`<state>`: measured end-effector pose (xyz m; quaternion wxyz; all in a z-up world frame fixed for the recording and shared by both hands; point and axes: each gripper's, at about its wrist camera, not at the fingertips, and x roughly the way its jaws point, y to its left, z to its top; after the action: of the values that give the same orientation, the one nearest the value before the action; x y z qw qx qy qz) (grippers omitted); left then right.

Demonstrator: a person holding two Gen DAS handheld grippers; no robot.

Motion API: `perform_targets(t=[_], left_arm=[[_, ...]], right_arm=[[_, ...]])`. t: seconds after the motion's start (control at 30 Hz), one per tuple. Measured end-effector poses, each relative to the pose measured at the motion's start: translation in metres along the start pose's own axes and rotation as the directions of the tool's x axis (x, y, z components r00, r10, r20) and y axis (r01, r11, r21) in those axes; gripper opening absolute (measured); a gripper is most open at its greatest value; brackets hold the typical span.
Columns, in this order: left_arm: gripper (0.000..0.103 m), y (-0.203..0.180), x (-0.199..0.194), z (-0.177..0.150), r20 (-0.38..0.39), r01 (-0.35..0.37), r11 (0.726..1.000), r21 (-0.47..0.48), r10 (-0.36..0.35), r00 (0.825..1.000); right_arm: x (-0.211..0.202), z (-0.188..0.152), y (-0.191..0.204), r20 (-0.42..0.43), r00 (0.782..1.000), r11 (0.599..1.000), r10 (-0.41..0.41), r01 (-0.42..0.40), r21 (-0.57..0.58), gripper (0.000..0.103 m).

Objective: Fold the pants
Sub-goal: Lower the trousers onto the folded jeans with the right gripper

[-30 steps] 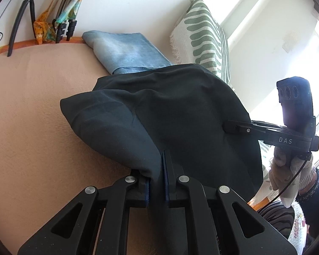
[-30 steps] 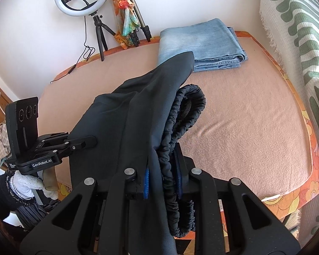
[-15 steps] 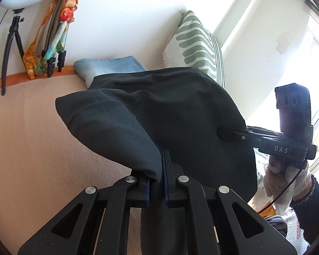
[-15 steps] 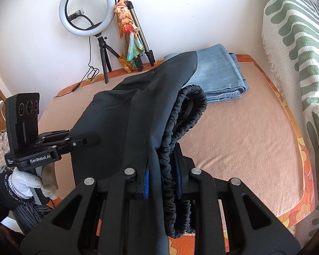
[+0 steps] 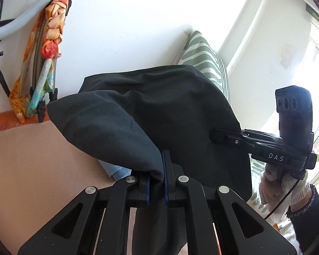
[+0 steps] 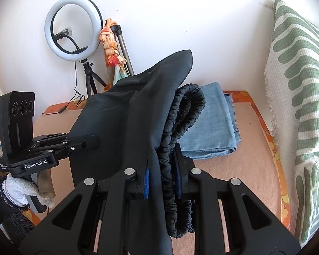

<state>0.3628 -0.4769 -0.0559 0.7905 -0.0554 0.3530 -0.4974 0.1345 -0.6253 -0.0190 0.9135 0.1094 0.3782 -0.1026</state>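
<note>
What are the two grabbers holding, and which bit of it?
Both hold the black pants. The right gripper is shut on the bunched elastic waistband. The left gripper is shut on a plain edge of the fabric, seemingly the leg end.

— What's ahead of my fingers? White wall [image 6: 180, 21]; ring light [image 6: 73, 27] on a tripod ahead-left, a colourful scarf [image 6: 111, 48] beside it.

— And below, right? Peach-covered bed [image 6: 244, 170] below; green-striped cushion [image 6: 297, 106] to the right. Bright window [image 5: 316, 74] daylight.
</note>
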Motion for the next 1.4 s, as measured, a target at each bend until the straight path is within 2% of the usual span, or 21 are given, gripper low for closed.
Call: perform_targets(t=[0.37, 0.57, 0.73, 0.87, 1.03, 1.1, 1.17, 1.2, 1.3, 1.4], left_arm=[[0.007, 0.032, 0.068, 0.065, 0.037, -0.039, 0.999, 0.013, 0.039, 0.999], [0.007, 0.049, 0.102, 0.078, 0.017, -0.068, 0.998, 0.007, 0.068, 0.998], [0.007, 0.063, 0.121, 0.076, -0.008, -0.115, 0.993, 0.006, 0.115, 0.993], [0.007, 0.065, 0.126, 0.076, -0.011, -0.175, 0.983, 0.047, 0.176, 0.984], [0.007, 0.071, 0.121, 0.075, -0.008, -0.230, 0.971, 0.064, 0.231, 0.973], [0.007, 0.070, 0.115, 0.075, 0.000, -0.241, 0.967, 0.077, 0.241, 0.970], [0.008, 0.068, 0.108, 0.075, 0.011, -0.248, 0.965, 0.087, 0.248, 0.969], [0.008, 0.067, 0.103, 0.074, 0.014, -0.248, 0.965, 0.089, 0.248, 0.969], [0.011, 0.061, 0.090, 0.072, 0.020, -0.243, 0.965, 0.095, 0.242, 0.970], [0.012, 0.053, 0.076, 0.067, 0.019, -0.237, 0.966, 0.106, 0.236, 0.972]], right_arm=[[0.070, 0.081, -0.051, 0.010, 1.000, 0.999, -0.027, 0.028, -0.028, 0.019], [0.110, 0.099, -0.073, -0.009, 1.000, 0.999, -0.030, 0.030, -0.034, 0.019], [0.146, 0.094, -0.093, -0.058, 0.998, 0.999, -0.039, 0.039, -0.014, 0.020], [0.169, 0.084, -0.102, -0.096, 0.993, 0.997, -0.075, 0.074, -0.006, 0.020], [0.181, 0.082, -0.111, -0.129, 0.977, 0.985, -0.170, 0.172, 0.006, 0.025], [0.178, 0.081, -0.111, -0.116, 0.970, 0.977, -0.212, 0.215, 0.013, 0.028], [0.174, 0.080, -0.111, -0.117, 0.966, 0.972, -0.230, 0.234, 0.020, 0.041], [0.171, 0.079, -0.110, -0.117, 0.965, 0.971, -0.234, 0.238, 0.024, 0.043], [0.157, 0.075, -0.103, -0.104, 0.967, 0.972, -0.232, 0.235, 0.017, 0.045], [0.141, 0.071, -0.093, -0.088, 0.969, 0.972, -0.230, 0.233, 0.029, 0.051]])
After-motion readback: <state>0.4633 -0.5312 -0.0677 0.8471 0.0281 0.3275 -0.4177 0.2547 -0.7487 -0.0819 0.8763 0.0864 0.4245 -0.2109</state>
